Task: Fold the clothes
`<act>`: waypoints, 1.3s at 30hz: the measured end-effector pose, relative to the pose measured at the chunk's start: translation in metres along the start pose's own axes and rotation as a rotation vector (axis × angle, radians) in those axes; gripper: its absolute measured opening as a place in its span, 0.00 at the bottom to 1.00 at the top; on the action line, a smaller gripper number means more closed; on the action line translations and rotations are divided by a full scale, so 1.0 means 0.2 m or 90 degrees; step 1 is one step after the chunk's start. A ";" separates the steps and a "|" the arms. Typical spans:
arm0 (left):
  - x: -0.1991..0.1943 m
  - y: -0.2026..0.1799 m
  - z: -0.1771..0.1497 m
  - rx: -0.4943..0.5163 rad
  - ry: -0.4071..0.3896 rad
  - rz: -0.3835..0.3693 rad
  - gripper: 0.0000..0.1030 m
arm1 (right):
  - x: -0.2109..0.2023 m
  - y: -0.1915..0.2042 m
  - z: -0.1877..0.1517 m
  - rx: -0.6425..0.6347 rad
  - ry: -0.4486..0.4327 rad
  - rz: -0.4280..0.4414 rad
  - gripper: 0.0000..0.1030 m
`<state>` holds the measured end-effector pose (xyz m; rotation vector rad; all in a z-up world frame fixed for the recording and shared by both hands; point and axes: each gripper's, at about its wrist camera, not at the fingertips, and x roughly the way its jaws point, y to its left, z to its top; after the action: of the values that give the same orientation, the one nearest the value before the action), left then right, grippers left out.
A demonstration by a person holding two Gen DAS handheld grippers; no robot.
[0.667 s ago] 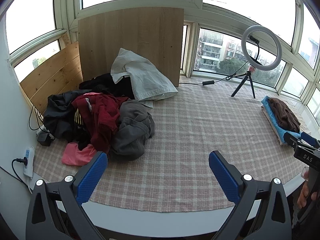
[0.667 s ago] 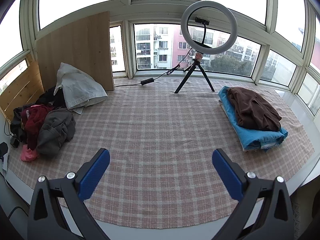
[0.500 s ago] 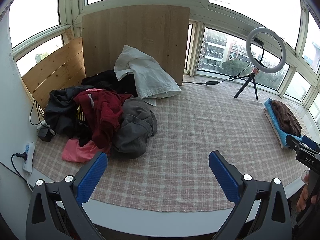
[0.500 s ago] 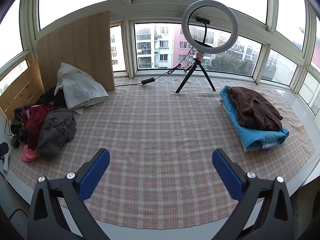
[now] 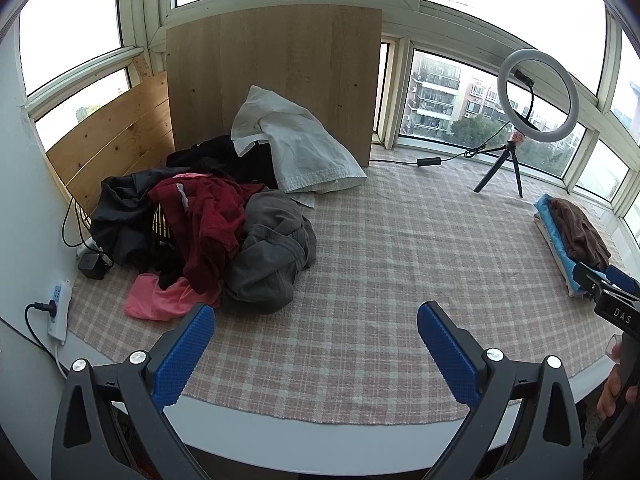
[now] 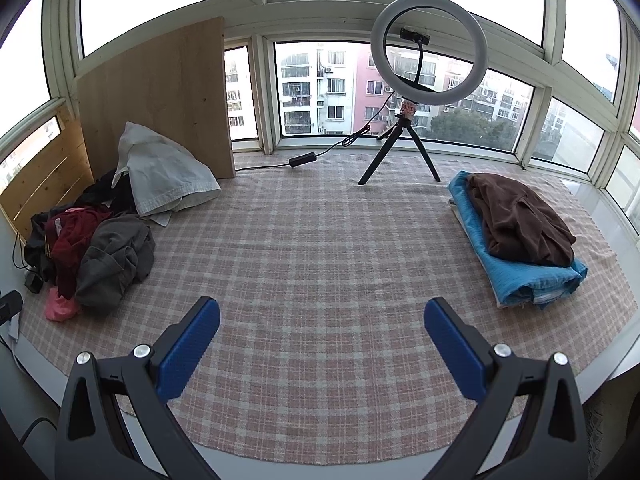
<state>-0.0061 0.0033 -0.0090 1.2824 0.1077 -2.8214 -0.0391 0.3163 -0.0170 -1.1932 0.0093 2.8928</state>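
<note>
We hold the left gripper point(image 5: 316, 344) with its jaws spread wide and nothing between the blue pads point(image 5: 182, 354); it hangs above the near edge of the checked cloth point(image 5: 380, 264), tilted down toward it. The right gripper point(image 6: 322, 344) is likewise wide open and empty, over the bare middle of the same cloth.

The clothes to fold lie ahead and to the left of both tools: a loose pile point(image 5: 208, 224) with a grey garment point(image 5: 272, 252) nearest the left gripper's left pad, a dark red garment point(image 5: 208, 220) draped over the top, a pink piece point(image 5: 160, 300) poking out at the near side, and a pale garment point(image 5: 296, 152) leaning on the wooden board point(image 5: 272, 76) behind. Far off to the right of the right gripper sits a stack already made: a brown garment point(image 6: 520, 220) on a blue folded one point(image 6: 532, 276). A ring light point(image 6: 428, 48) stands on its tripod straight ahead by the window.

The step in hand, as we judge it, is to fetch the next garment. We would do well to take the grey one, since it lies at the pile's edge, closest and on top there. We should pinch a single layer at a hem or shoulder rather than a bunched fold, lift it clear so the red garment does not drag along, and lay it on the open cloth between the pile and the stack, where both grippers can spread it flat.
</note>
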 end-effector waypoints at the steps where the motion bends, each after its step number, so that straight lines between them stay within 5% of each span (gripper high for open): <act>1: 0.00 0.00 0.00 -0.001 -0.001 0.002 0.99 | 0.00 0.01 -0.01 -0.002 -0.002 0.000 1.00; 24: -0.02 -0.06 0.03 0.004 -0.009 0.041 0.99 | 0.05 0.02 -0.01 -0.019 0.005 0.020 1.00; 39: -0.10 0.10 0.09 -0.037 -0.027 0.101 0.99 | 0.05 0.19 0.12 -0.091 -0.015 0.061 1.00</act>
<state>-0.0055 -0.0173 0.0163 1.1638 0.0812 -2.6890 -0.0636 0.2786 -0.0080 -1.2120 -0.1466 3.0365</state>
